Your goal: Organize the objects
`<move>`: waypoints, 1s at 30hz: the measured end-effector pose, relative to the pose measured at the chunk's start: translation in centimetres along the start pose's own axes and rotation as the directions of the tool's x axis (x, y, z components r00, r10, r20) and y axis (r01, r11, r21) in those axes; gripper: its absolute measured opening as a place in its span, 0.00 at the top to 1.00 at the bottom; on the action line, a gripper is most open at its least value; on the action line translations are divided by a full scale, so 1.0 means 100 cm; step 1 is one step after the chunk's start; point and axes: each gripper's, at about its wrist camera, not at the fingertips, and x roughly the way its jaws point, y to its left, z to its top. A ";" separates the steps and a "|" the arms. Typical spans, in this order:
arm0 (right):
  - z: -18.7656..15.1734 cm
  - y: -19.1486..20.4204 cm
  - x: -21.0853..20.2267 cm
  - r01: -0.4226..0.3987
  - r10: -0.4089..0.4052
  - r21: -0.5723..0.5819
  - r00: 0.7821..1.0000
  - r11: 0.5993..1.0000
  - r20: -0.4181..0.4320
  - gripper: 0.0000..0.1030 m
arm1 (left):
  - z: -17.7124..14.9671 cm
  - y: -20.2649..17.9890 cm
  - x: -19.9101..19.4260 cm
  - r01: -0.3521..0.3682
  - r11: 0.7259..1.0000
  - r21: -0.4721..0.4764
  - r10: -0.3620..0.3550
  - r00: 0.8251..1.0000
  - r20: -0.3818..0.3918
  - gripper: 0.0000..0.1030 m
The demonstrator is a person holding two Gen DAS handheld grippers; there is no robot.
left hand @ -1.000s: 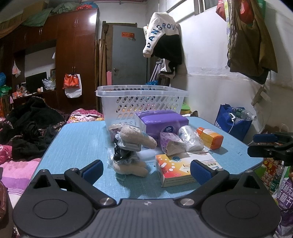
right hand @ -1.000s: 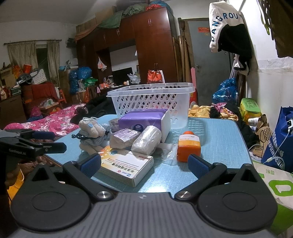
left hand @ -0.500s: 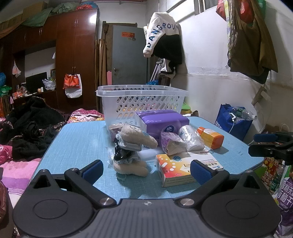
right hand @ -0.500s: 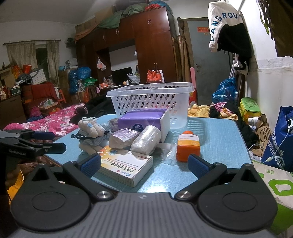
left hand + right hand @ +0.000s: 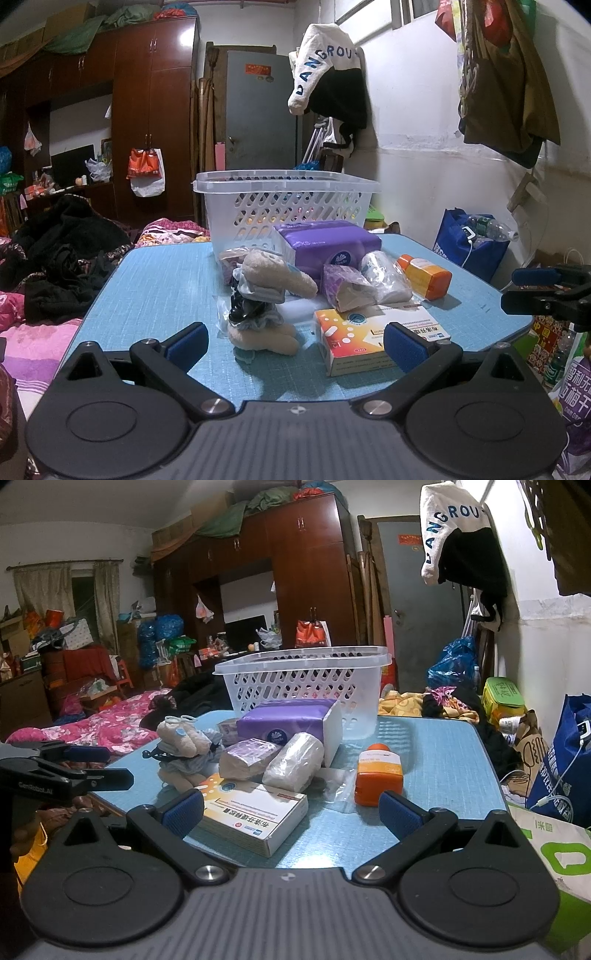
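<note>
Medicine box (image 5: 255, 814) just beyond spread jaws

My left tongs (image 5: 293, 341) are matte black plastic: two round discs with circular recesses, each topped by a triangular cut-out, flanking a ribbed grey centre panel with a small round target mark. Angled black fingers pivot on silver screws and end in blue pads (image 5: 186, 341). My right tongs (image 5: 291, 810) are built the same, with blue pads (image 5: 400, 812) and silver screws. From the right wrist view, I read white "GenRobot.AI" lettering on the side of the left unit.
</note>
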 end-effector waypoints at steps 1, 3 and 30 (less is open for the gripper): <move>0.000 0.000 0.000 0.000 0.000 0.000 1.000 1.000 0.000 0.00 | 0.000 0.000 0.000 0.000 1.000 0.000 0.000 1.000 0.000 0.01; 0.000 0.000 0.000 0.000 0.000 0.003 1.000 1.000 0.000 0.00 | 0.000 0.000 0.000 0.001 1.000 0.000 -0.001 1.000 0.000 0.01; 0.000 -0.001 0.001 0.000 0.000 0.002 1.000 1.000 -0.002 0.00 | -0.001 -0.002 0.001 0.007 1.000 0.004 -0.007 1.000 -0.004 0.01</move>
